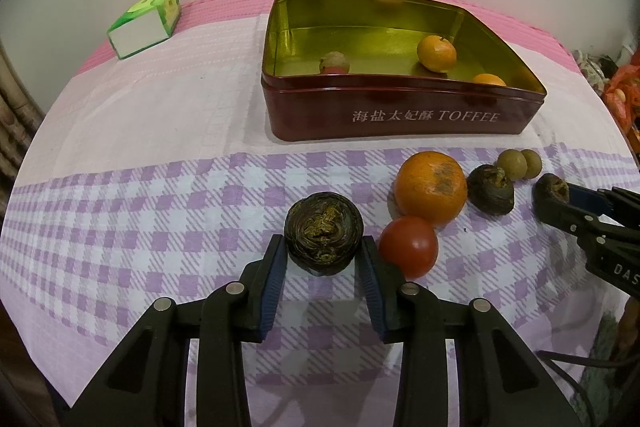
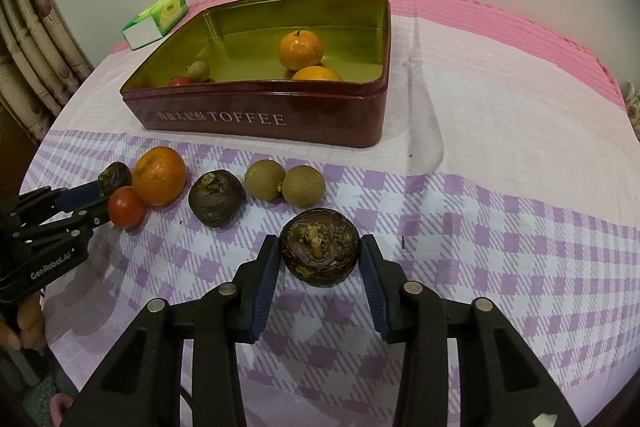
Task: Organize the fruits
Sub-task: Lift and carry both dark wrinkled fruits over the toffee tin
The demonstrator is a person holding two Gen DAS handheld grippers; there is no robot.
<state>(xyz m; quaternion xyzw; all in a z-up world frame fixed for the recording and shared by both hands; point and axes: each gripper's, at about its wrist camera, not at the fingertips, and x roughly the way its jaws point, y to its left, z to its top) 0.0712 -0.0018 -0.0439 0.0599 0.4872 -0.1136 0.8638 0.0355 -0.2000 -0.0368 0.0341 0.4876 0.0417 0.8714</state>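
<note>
while both grippers angle down over the checked cloth [image 1: 160,227], each straddles a dark water chestnut. the left gripper [image 1: 324,251] has its chestnut [image 1: 323,233] between blue pads that touch or nearly touch its sides, jaws clenching in on it, with a red tomato [image 1: 408,246] just beside the right finger and a big orange [image 1: 431,187] behind. the right gripper [image 2: 319,255] frames its own chestnut [image 2: 319,251] the same way, jaws narrowed onto it. both fruits sit on the bench, not lifted. behind, the open toffee tin [image 2: 256,123] holds two oranges, a tomato and a longan, so it looks like the destination. a third chestnut [image 2: 217,197] and two longans [image 2: 285,183] wait in the row.
</note>
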